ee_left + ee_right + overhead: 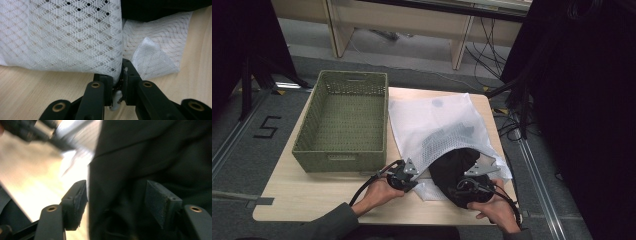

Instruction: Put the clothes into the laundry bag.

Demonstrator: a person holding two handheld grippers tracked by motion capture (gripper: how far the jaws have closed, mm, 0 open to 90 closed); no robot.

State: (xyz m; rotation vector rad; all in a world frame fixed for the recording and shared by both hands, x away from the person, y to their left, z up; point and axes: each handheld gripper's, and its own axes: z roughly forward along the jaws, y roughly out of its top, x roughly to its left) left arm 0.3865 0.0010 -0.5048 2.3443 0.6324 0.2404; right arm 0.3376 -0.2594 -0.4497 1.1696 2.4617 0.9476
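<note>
Both hands sit at the near bench (312,200) edge. Left hand-held gripper (408,176): jaws pinched tight on the hem of the white mesh bag (437,125), holding its mouth; in the left gripper view the mesh (62,37) is clamped between the pads. Green basket (343,122) stands further left, nothing in it. Black garment (457,172) lies partly inside the bag, a dark bulk visible through the mesh, the rest bunched outside the mouth at the near right. Right hand-held gripper (472,187): jaws wide, straddling a fold of the garment (150,157), pads not pressing on it. Judgement: bagging is part done. Left to do: regrip the cloth and push the remainder through the mouth.
</note>
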